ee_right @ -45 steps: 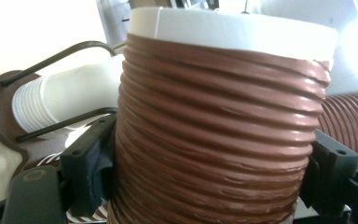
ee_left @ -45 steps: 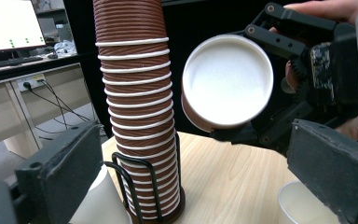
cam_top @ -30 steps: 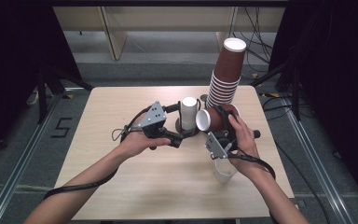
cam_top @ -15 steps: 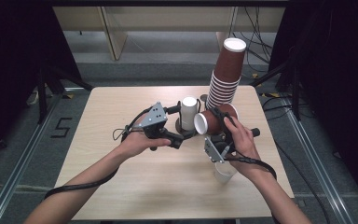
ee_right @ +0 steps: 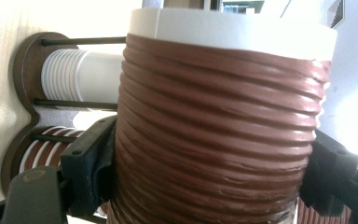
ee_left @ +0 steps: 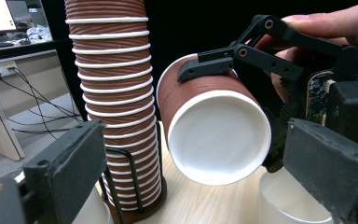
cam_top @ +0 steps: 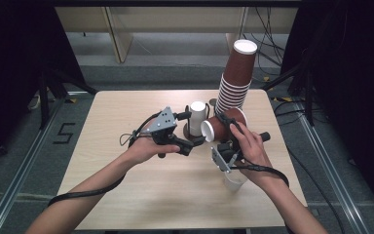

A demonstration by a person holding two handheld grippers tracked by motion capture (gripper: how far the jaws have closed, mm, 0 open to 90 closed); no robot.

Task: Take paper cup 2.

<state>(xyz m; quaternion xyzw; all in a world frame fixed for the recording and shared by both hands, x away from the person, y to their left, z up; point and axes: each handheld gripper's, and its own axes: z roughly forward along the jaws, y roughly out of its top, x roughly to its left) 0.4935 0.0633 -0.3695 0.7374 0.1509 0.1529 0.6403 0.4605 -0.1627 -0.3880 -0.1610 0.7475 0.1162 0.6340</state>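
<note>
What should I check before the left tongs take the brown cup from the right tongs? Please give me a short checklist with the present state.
1. Right tongs grip the brown cup on its ribbed wall: ok.
2. Left tongs are open wide enough, one jaw on each side of the cup: ok.
3. Cup lies on its side with its white bottom facing the left tongs: ok.
4. Cup is apart from the tall cup stack: ok, a gap shows between them.
5. White cup below the right hand is out of the way: cannot tell.
</note>
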